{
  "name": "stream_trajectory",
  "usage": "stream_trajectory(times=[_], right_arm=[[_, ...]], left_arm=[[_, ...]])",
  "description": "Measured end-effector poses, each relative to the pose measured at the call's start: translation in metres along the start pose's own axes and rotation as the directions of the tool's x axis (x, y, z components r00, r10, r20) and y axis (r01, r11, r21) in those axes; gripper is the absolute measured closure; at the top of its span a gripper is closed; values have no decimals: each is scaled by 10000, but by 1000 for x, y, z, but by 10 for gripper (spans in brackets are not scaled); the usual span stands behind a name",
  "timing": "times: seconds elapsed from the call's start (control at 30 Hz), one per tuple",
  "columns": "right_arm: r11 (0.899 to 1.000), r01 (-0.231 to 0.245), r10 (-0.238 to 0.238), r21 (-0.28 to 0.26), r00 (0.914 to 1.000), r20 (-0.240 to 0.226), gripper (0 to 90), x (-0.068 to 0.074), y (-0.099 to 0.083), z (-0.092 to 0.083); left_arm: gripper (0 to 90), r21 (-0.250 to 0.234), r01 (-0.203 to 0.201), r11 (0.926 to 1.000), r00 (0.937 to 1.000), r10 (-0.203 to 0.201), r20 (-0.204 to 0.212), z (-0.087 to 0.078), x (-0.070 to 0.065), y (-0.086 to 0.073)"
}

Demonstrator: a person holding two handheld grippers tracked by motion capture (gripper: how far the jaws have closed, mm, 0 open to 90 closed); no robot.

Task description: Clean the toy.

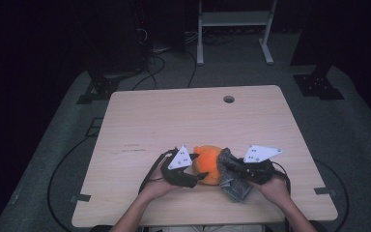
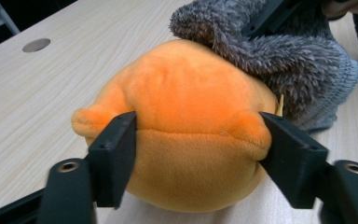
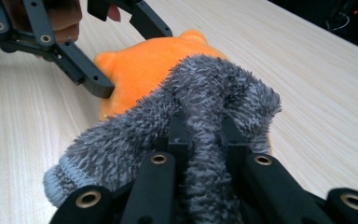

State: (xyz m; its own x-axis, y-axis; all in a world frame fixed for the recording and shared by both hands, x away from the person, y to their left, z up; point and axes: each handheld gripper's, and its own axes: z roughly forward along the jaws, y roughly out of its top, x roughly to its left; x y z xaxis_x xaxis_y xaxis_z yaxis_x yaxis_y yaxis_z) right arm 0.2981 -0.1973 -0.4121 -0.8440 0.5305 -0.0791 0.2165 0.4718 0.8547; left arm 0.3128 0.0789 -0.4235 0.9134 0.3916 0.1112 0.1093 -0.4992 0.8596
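We clamped the left gripper (image 2: 198, 140) on the orange plush toy (image 2: 186, 126) while the right gripper (image 3: 204, 135) pinched the grey fuzzy sock (image 3: 205, 93) draped over it.

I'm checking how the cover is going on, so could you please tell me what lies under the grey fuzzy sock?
The grey fuzzy sock drapes over one end of the orange plush toy, which rests on the table. The covered part of the toy is hidden.

One counter (image 1: 174, 116) stands here, with one round hole (image 1: 229, 99) near its twelve o'clock edge. On it lie one orange plush toy (image 1: 208, 162) and one grey fuzzy sock (image 1: 234, 181), the sock at the toy's three o'clock. There are two hand-held grippers: the left hand-held gripper (image 1: 198, 178) and the right hand-held gripper (image 1: 226, 164).
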Motion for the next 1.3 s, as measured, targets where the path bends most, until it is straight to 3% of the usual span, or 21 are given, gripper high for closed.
stream_trajectory(times=[0.13,0.27,0.4,0.57,0.6,0.7,0.73,0.8,0.87,0.93,1.03,1.1,1.23,1.27,1.3], right_arm=[[9973,306,-347,-670,9976,-603,786,14,10,-4],[9959,884,-894,-202,9944,-570,787,26,14,7],[9969,786,-784,35,9960,-423,788,17,7,8],[9986,433,-433,293,9991,-17,788,3,-4,1],[9997,153,-155,205,9999,72,789,-2,-7,-3],[9998,21,-24,-215,9999,-127,789,-1,-3,-7],[9984,149,-171,-544,9990,-404,789,4,5,-8],[9970,430,-465,-645,9974,-546,788,11,14,-5],[9964,702,-727,-465,9959,-531,789,17,18,-1],[9968,783,-791,-181,9958,-467,790,18,16,3],[9977,675,-675,-26,9968,-421,791,14,12,3],[9988,479,-479,-9,9978,-457,791,11,10,1],[9972,733,-738,-135,9966,-367,791,14,16,-2],[9957,898,-907,-213,9948,-462,791,16,20,-4],[9925,1191,-1204,-272,9912,-542,791,23,29,-6]], left_arm=[[344,-92,-18,10000,10000,18,-6,1,-2,3],[348,-43,-75,10000,9999,74,-114,1,-2,3],[354,-85,416,9991,9991,-416,-54,0,5,-1],[356,-145,594,9981,9982,-594,-13,-1,8,-4],[356,-178,497,9986,9988,-497,-44,-1,7,-3],[363,-206,206,9996,9998,-207,-22,1,3,-1],[367,-245,-411,9989,9992,411,-19,2,-4,1],[373,-150,-1127,9935,9936,1127,-39,3,-12,4],[367,-17,-1518,9884,9884,1518,-99,3,-16,6],[315,-39,-1347,9909,9906,1345,-232,3,-15,5],[157,-120,-496,9987,9969,488,-622,7,-10,5],[164,-172,-332,9993,9983,323,-493,8,-8,4],[285,-225,-616,9978,9977,609,-303,7,-11,4],[300,-245,-911,9955,9956,905,-260,7,-13,5],[308,-247,-1546,9877,9879,1543,-123,7,-18,5]])
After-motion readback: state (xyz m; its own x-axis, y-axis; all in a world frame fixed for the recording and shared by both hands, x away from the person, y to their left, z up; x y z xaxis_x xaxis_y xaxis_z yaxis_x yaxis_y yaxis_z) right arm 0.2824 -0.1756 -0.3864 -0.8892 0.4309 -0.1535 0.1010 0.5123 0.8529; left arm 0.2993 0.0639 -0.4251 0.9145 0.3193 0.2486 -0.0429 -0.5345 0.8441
